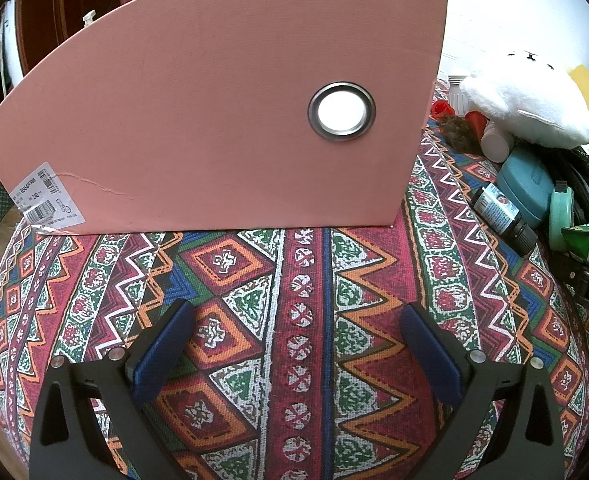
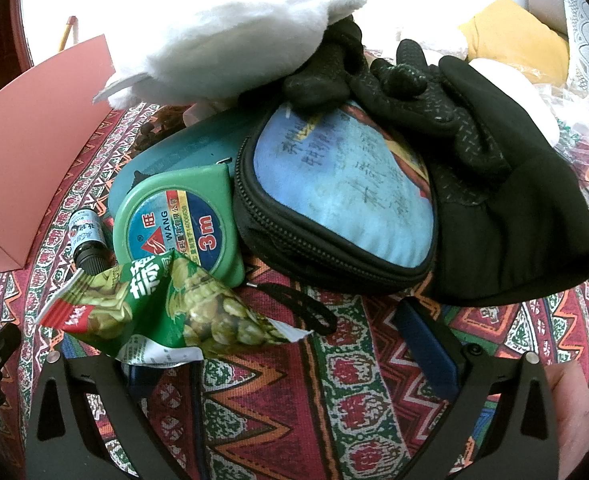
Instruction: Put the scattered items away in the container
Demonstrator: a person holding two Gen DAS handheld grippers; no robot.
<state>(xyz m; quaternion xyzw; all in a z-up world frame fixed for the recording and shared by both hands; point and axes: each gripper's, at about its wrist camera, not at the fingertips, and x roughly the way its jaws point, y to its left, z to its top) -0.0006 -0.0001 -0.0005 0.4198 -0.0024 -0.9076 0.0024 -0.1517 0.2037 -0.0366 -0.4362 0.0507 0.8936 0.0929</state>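
Note:
A pink cardboard container (image 1: 214,112) with a metal ring hole stands on the patterned cloth ahead of my left gripper (image 1: 298,320), which is open and empty. It also shows at the left of the right wrist view (image 2: 42,136). My right gripper (image 2: 290,328) is open. A green snack packet (image 2: 166,312) lies over its left finger. Beyond it lie a green tape measure (image 2: 178,220), a small dark bottle (image 2: 86,240), a zipped blue pouch (image 2: 334,200), black gloves (image 2: 474,152), a teal case (image 2: 174,152) and a white plush toy (image 2: 230,44).
In the left wrist view the same pile sits at the right: the plush toy (image 1: 526,100), the teal case (image 1: 526,184), the bottle (image 1: 498,212), a white jar (image 1: 494,140) and red items (image 1: 442,110). A yellow cushion (image 2: 514,40) lies at the back right.

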